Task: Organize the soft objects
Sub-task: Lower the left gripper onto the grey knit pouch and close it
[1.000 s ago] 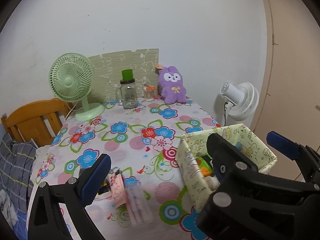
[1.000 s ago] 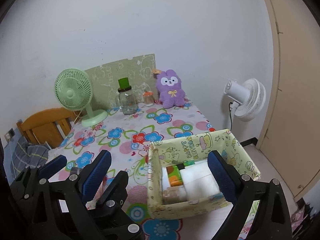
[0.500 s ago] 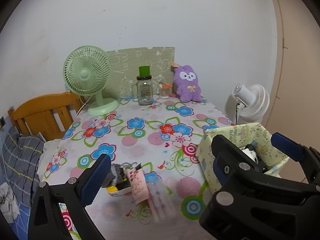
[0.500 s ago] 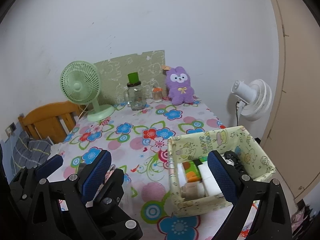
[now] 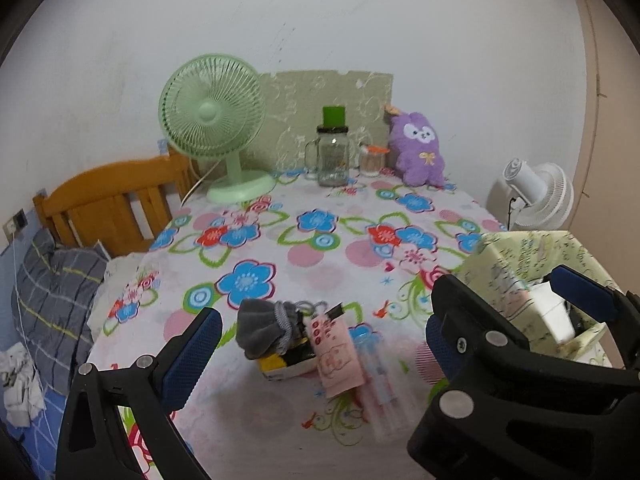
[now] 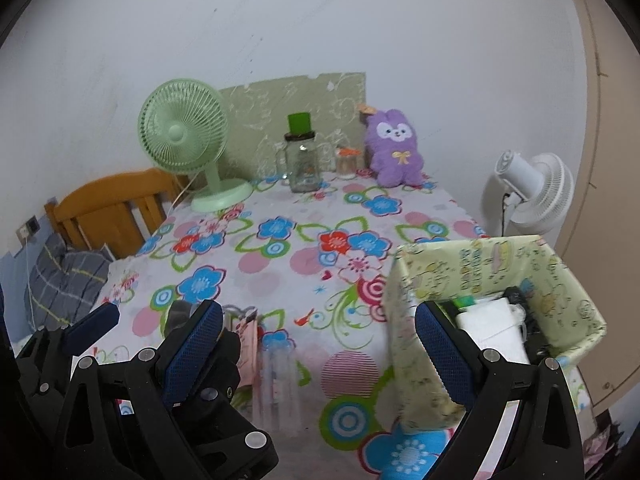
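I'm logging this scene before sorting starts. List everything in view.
grey sock bundle: 1, grey, near table edge, on a yellow-black item
pink packet: 1, pink, beside the bundle
clear tube pack: 1, clear, blurred, right of packet
storage box: 1, pale yellow print, table's right, holds white items
plush bunny: 1, purple, far edge
glass jar: 1, clear, green lid, far edge
desk fan: 1, green, far left
standing fan: 1, white, beyond table
floral tablecloth: 1, multicoloured
left gripper: open
right gripper: open
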Available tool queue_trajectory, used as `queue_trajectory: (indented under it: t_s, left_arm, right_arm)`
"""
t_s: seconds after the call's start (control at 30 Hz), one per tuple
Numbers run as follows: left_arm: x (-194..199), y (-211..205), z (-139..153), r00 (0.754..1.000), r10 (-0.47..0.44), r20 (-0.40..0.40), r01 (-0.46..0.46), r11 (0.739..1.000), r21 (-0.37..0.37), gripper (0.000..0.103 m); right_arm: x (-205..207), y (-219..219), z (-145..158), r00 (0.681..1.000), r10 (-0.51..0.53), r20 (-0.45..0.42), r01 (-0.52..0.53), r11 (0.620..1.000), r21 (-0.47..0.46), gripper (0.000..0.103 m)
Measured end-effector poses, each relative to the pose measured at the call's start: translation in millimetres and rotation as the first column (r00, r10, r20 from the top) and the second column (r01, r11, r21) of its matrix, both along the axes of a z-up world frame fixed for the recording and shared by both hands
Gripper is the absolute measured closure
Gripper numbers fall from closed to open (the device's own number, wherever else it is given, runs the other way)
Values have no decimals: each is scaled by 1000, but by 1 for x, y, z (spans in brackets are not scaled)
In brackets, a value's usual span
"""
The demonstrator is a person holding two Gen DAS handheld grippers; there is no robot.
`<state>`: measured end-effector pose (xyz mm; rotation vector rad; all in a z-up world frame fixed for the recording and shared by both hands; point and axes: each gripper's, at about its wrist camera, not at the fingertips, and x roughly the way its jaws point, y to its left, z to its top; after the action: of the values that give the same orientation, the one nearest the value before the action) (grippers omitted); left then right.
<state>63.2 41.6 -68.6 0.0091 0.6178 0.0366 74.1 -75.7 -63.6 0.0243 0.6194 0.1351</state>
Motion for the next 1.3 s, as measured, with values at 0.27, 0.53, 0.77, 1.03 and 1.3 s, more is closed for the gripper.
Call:
queue_trajectory:
  t_s: [0.27,0.53,0.77,1.03,1.3]
  left_arm:
    - [14,18,-19,999,28,-44,-29,1000,-7,0]
    - [31,34,-33,994,76,-76,-76,997,5,0]
    - [46,42,-44,991,89,-101,-89,996,2,0]
    - [60,48,-60,984,110,-143,-111,994,0,13]
    - [61,52,-66,982,114,-153,-118,993,-14,40]
  right_arm:
    - [16,20,-18,999,25,-41,-25,1000,-6,4]
    - [31,34,-32,996,46,-77,-48,999,-22,5]
    - [46,39,-43,994,35,-107,-38,999,-25,5]
    - [59,42,-57,989,32,-146,-38,999,-37,5]
    - [65,46,-64,985,40,-165,-47,998,-38,5]
